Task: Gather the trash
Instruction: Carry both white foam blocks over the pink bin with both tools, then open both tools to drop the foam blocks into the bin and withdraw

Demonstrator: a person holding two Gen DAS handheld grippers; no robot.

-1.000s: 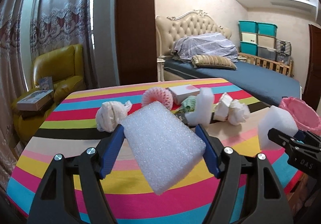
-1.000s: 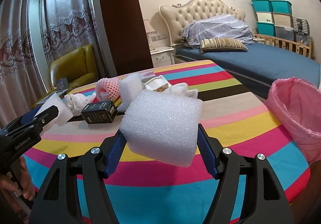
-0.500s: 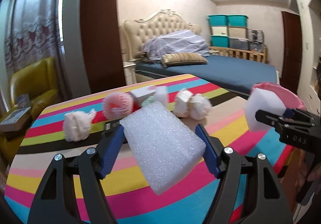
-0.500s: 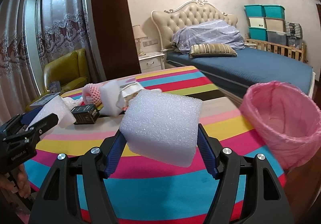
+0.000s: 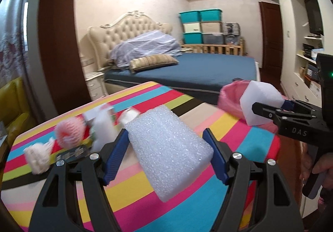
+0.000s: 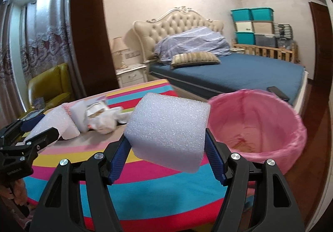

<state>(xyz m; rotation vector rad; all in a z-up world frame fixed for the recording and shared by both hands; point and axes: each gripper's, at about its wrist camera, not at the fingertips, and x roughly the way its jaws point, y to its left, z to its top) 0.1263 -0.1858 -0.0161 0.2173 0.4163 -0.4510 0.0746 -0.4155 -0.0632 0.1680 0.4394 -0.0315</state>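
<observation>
My left gripper [image 5: 166, 148] is shut on a white foam slab [image 5: 168, 148] above the striped table [image 5: 239, 140]. My right gripper [image 6: 167, 142] is shut on a white foam block [image 6: 168, 128], held just left of the pink-lined trash bin [image 6: 258, 126]. In the left wrist view the right gripper [image 5: 268, 113] holds its foam block [image 5: 260, 103] in front of the bin [image 5: 231, 96]. In the right wrist view the left gripper [image 6: 31, 134] shows at the far left with its foam slab [image 6: 54, 121].
More trash lies on the table: a pink foam net [image 5: 69, 132], crumpled white paper [image 5: 38, 157], a white foam piece [image 5: 104, 130], a black box [image 5: 72, 153]. A bed [image 5: 187, 69] stands behind, a yellow chair [image 6: 50, 84] to the left.
Both grippers have swung right toward the pink bin with their foam pieces. The bin now looms larger and closer in the right wrist view.
</observation>
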